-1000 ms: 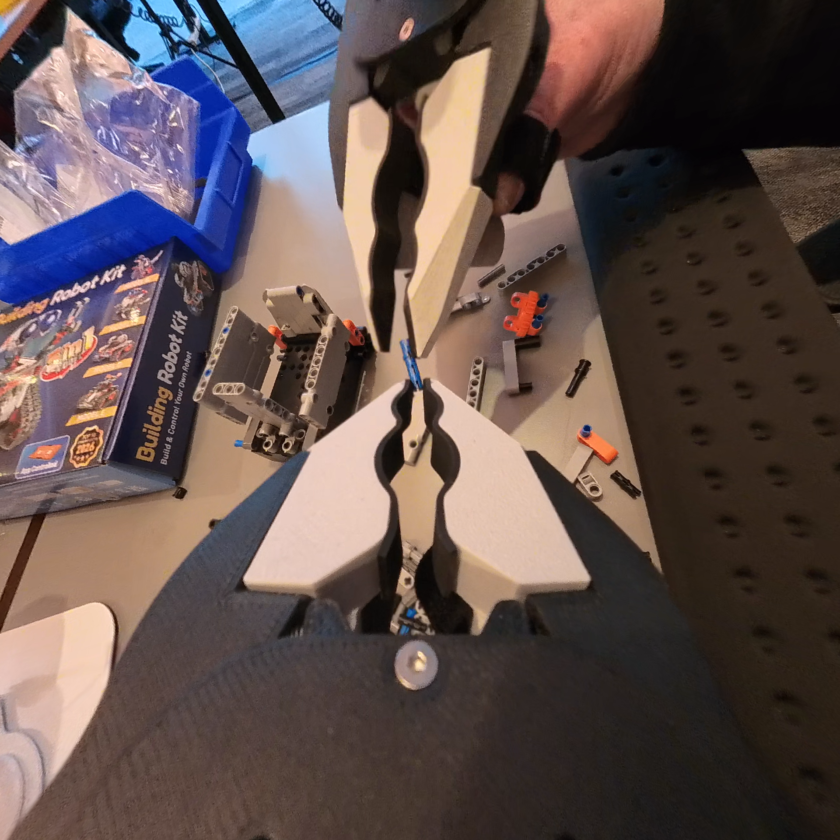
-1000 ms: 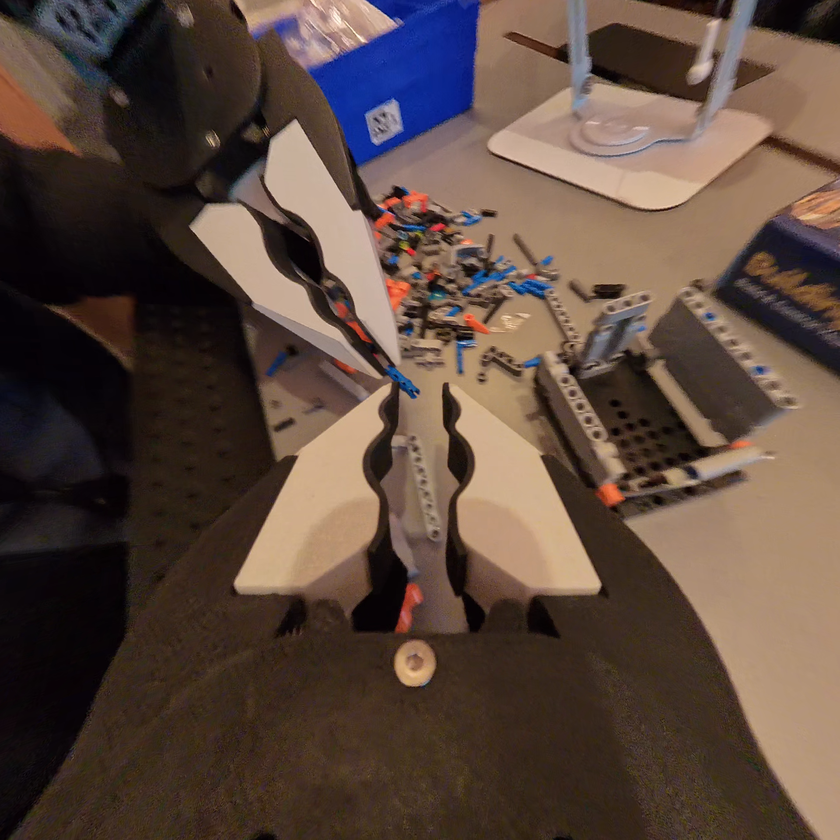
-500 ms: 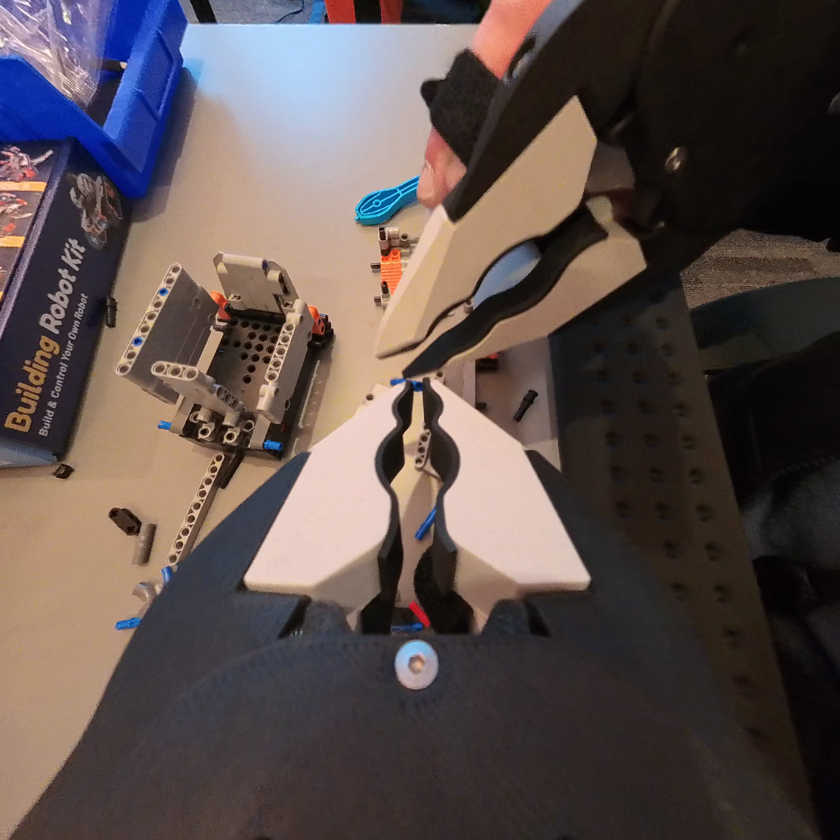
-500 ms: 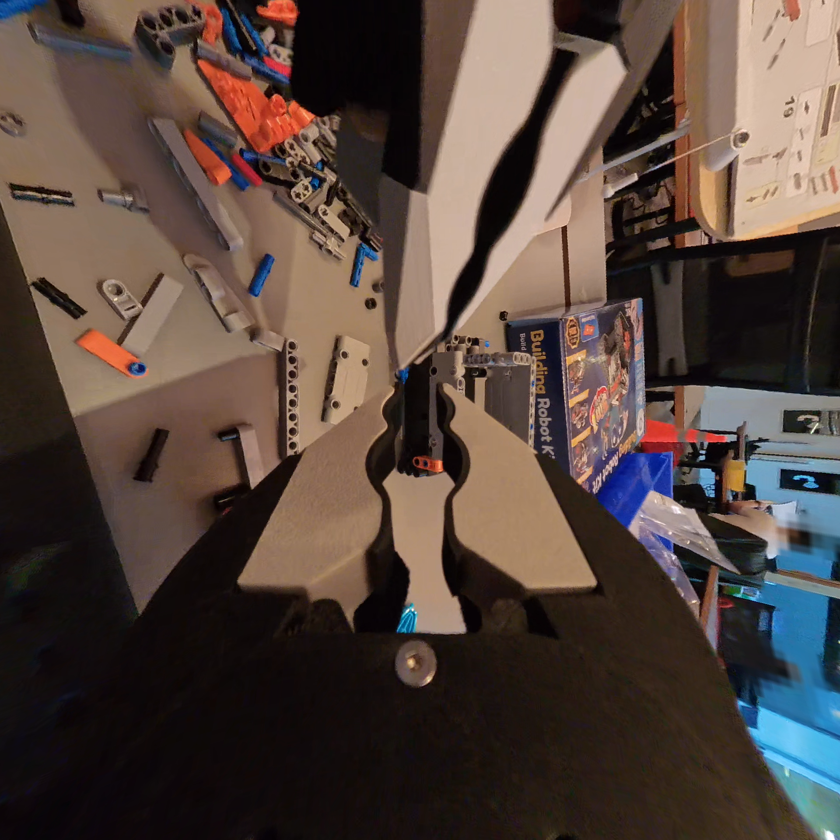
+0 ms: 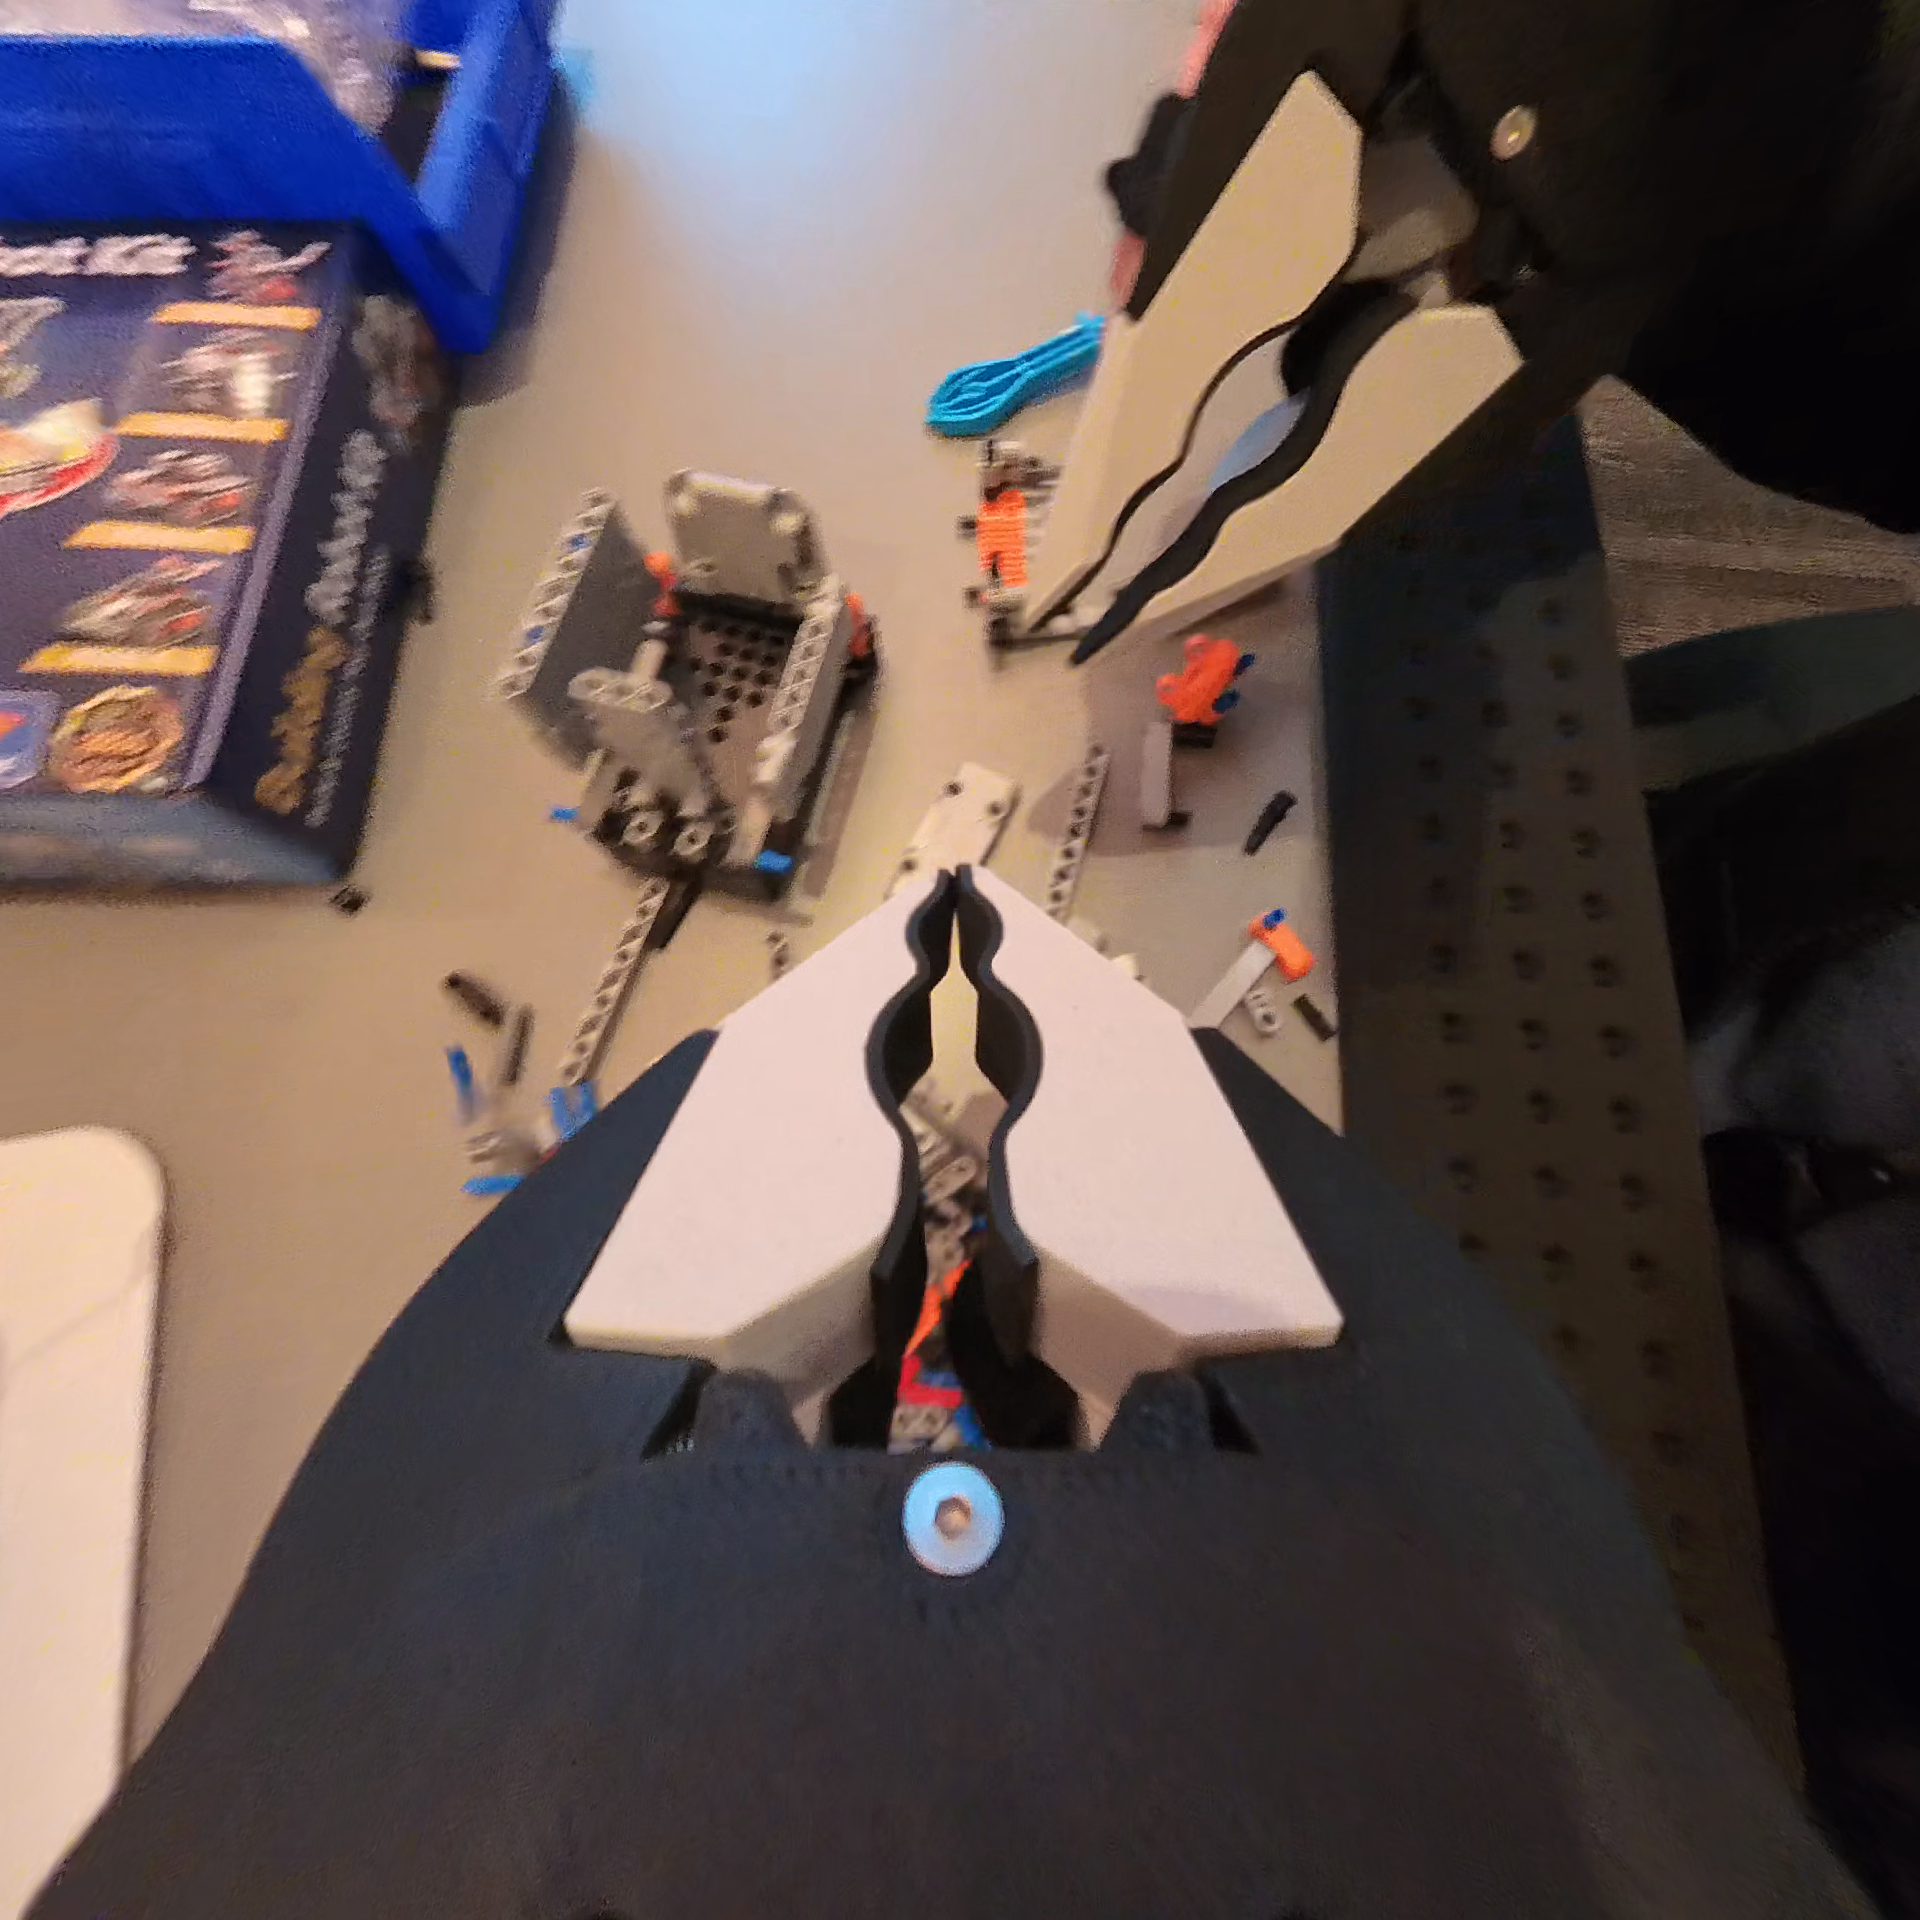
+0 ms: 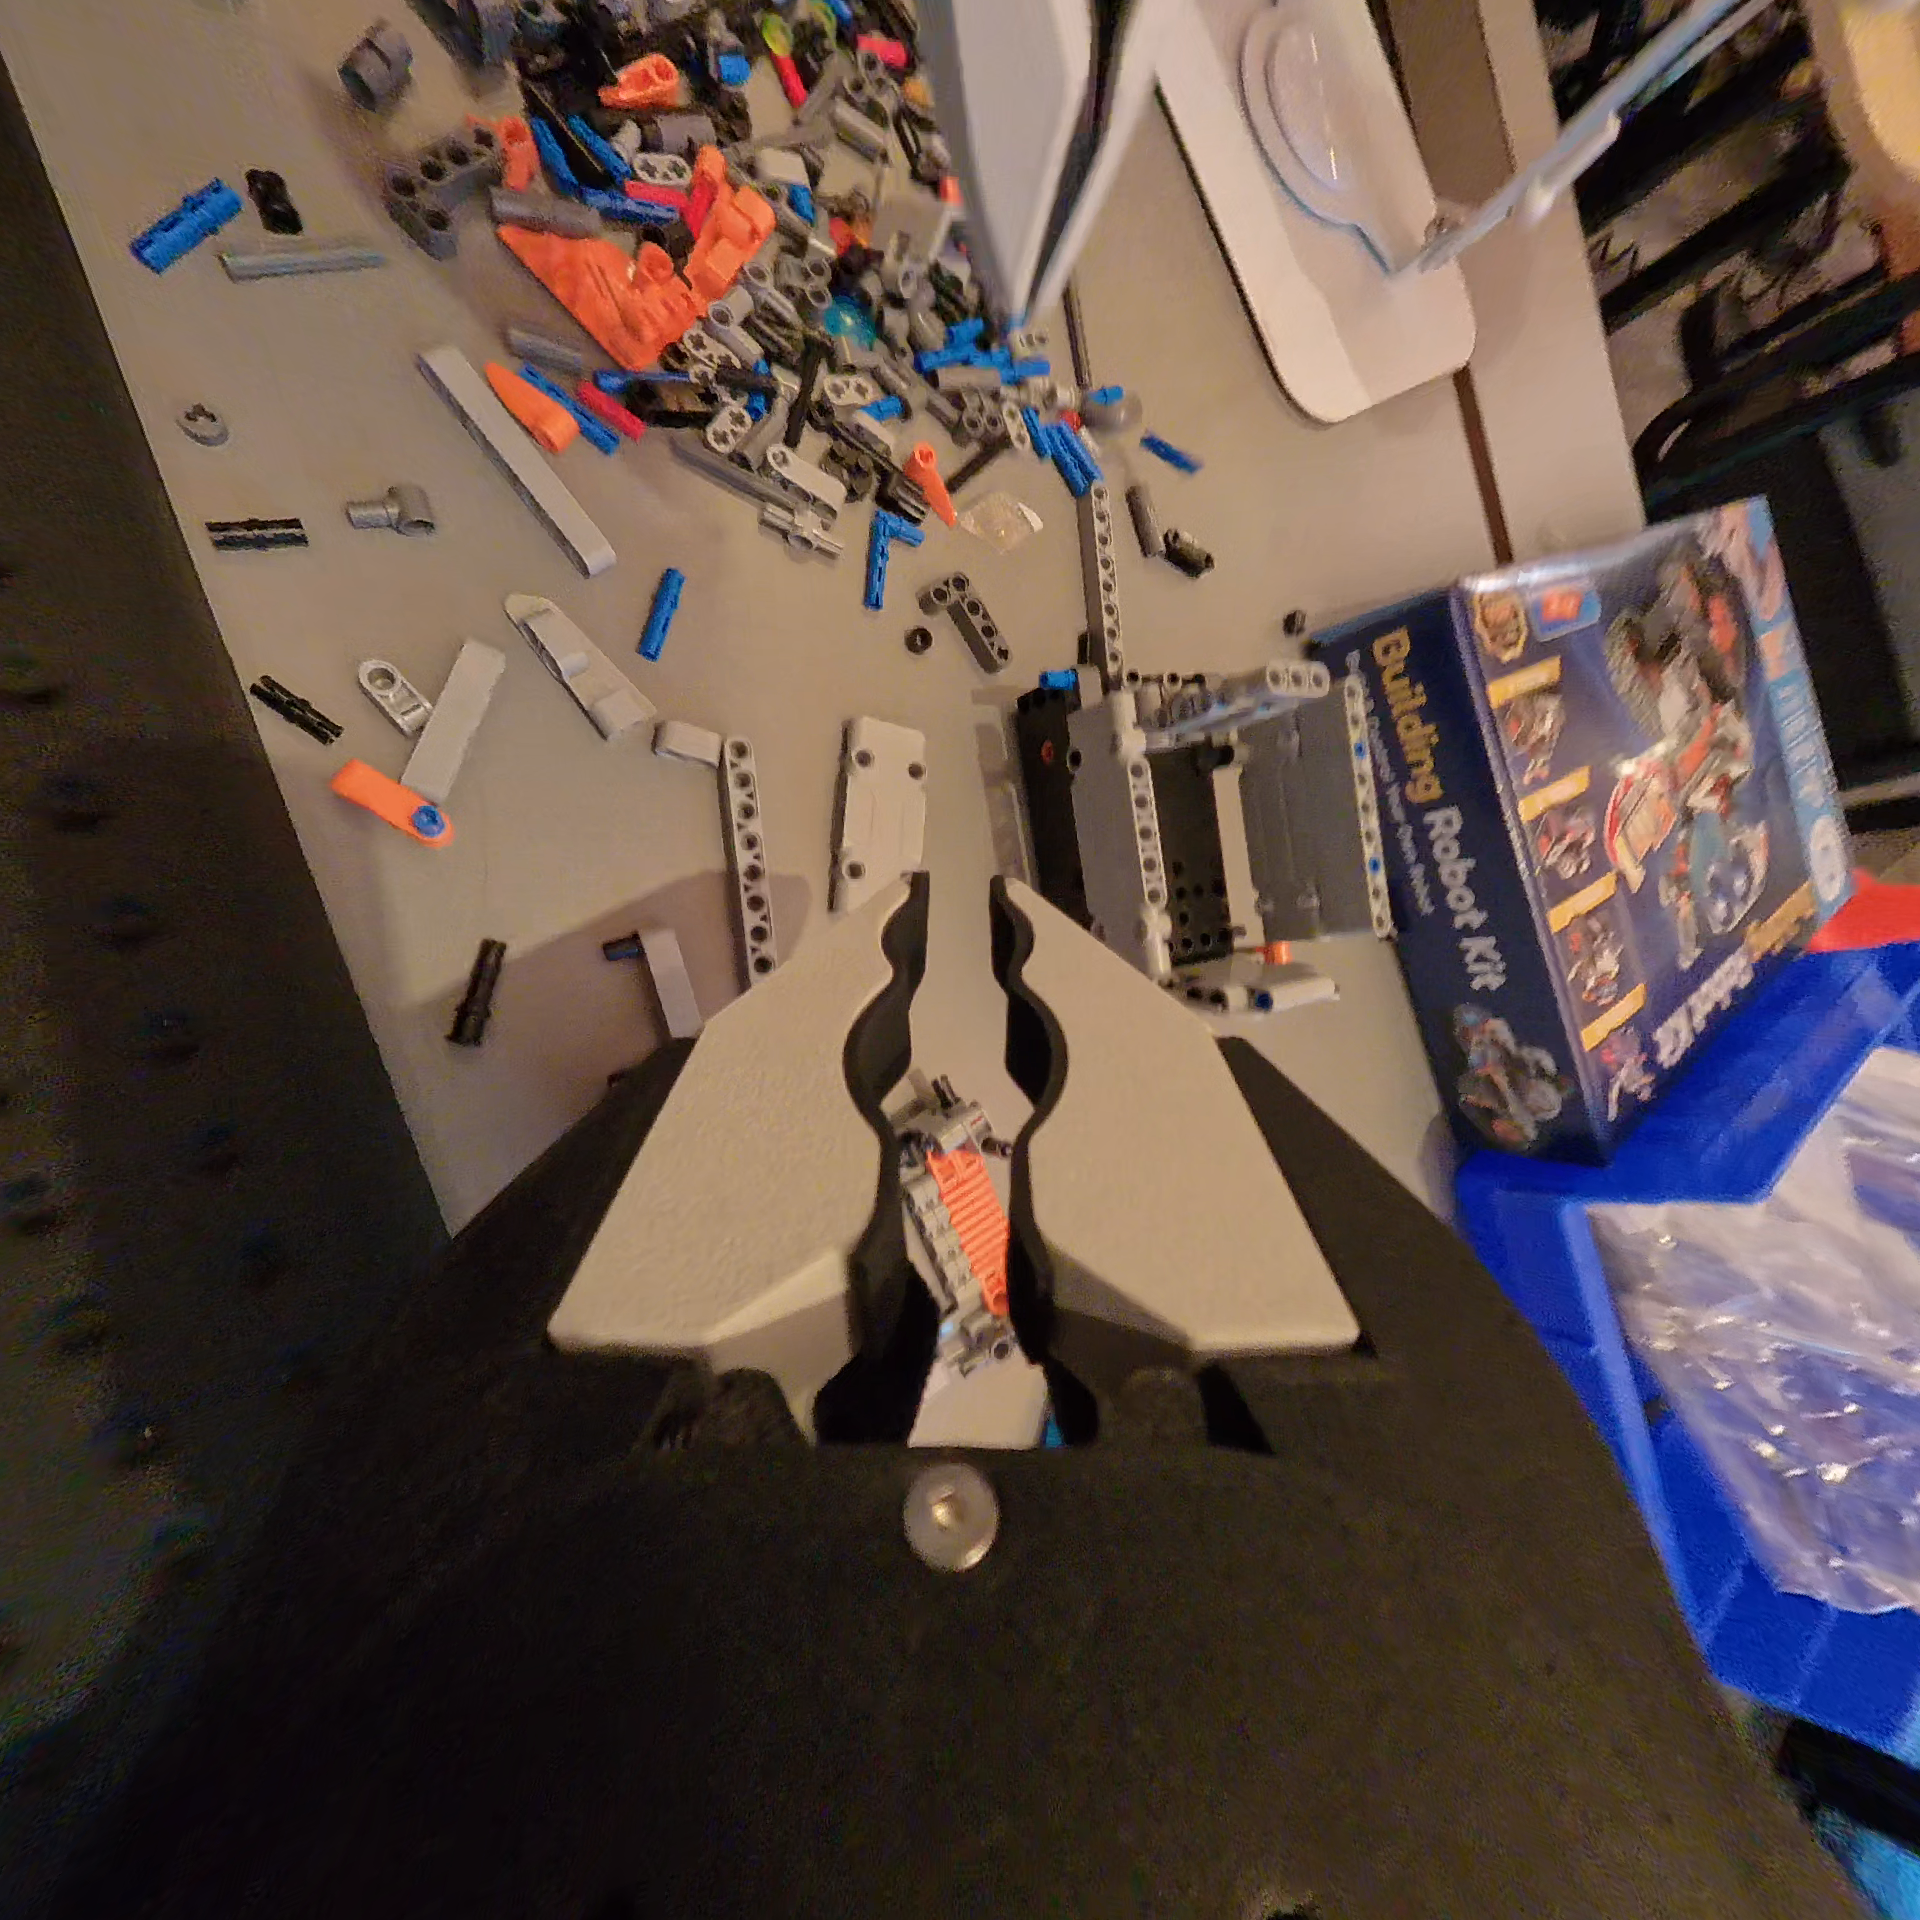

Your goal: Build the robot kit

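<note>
Grey-and-orange brick assembly (image 6: 961,1216) lies beneath parted right tongs (image 6: 956,883).

Printed lettering in yellow and white, not repeated here, on the blue kit box (image 6: 1621,831) at right of frame, beside pictures.

Left tool (image 5: 956,881) tips closed and empty above the worktop (image 5: 260,1039), right tool (image 6: 954,891) slightly parted, over small grey-and-orange brick assembly (image 6: 961,1216), half-built grey model (image 6: 1195,831) just beyond

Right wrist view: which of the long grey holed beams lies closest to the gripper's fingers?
The light grey holed beam lying just left of the right gripper, beside the flat grey panel. The other beam lies farther up, toward the pile.
</note>
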Demonstrator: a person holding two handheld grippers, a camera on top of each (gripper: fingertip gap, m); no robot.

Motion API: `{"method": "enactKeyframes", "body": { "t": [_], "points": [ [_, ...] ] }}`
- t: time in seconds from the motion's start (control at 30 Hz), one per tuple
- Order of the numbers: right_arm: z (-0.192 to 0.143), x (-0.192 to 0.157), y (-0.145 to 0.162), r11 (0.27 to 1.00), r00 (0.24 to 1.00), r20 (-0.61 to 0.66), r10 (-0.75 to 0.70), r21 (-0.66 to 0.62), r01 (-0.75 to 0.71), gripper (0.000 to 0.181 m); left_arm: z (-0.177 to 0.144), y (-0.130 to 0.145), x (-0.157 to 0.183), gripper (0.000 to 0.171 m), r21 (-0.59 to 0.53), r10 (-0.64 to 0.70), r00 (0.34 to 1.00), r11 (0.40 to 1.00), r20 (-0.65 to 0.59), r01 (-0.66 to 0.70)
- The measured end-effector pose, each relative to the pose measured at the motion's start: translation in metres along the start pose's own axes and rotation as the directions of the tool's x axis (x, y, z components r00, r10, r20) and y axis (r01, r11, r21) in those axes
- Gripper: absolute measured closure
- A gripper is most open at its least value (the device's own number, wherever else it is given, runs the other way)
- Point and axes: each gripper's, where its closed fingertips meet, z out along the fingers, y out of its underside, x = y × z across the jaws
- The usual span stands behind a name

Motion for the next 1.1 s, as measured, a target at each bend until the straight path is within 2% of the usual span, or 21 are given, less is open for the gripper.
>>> {"method": "enactKeyframes", "body": {
  "t": [0.1,0.27,0.37,0.53,0.73,0.8,0.9,1.0,1.1],
  "points": [
    [0.0,0.01,0.009,0.999,0.999,-0.021,0.039,-0.001,-0.039,0.173,-0.02,0.016,-0.032,0.171,-0.037,-0.035,0.995,0.999,0.098,0.039],
    [0.004,0.019,0.008,0.994,0.995,-0.022,0.094,0.058,-0.093,0.177,-0.042,0.041,-0.084,0.165,-0.096,-0.1,0.964,0.987,0.245,0.127],
    [0.008,0.024,0.002,0.988,0.993,-0.023,0.119,0.099,-0.117,0.178,-0.028,0.055,-0.108,0.159,-0.144,-0.131,0.951,0.974,0.28,0.177],
    [0.015,0.024,0.003,0.984,0.991,-0.019,0.132,0.12,-0.129,0.178,0.017,0.082,-0.144,0.156,-0.249,-0.183,0.93,0.931,0.318,0.268],
    [0.013,0.027,0.005,0.975,0.988,-0.012,0.157,0.16,-0.153,0.178,0.055,0.1,-0.168,0.152,-0.284,-0.301,0.903,0.877,0.306,0.388],
    [0.012,0.028,0.006,0.973,0.987,-0.01,0.161,0.168,-0.157,0.178,0.061,0.1,-0.17,0.158,-0.276,-0.33,0.897,0.869,0.295,0.41],
    [0.012,0.029,0.007,0.97,0.985,-0.005,0.171,0.176,-0.167,0.178,0.066,0.098,-0.174,0.169,-0.255,-0.336,0.892,0.873,0.302,0.415],
    [0.009,0.034,0.006,0.957,0.978,0.01,0.208,0.202,-0.206,0.178,0.066,0.097,-0.174,0.169,-0.254,-0.296,0.903,0.89,0.31,0.379],
    [0.003,0.041,-0.002,0.92,0.956,0.064,0.288,0.257,-0.294,0.175,0.057,0.078,-0.166,0.169,-0.16,-0.267,0.922,0.934,0.279,0.319]
  ]
}}
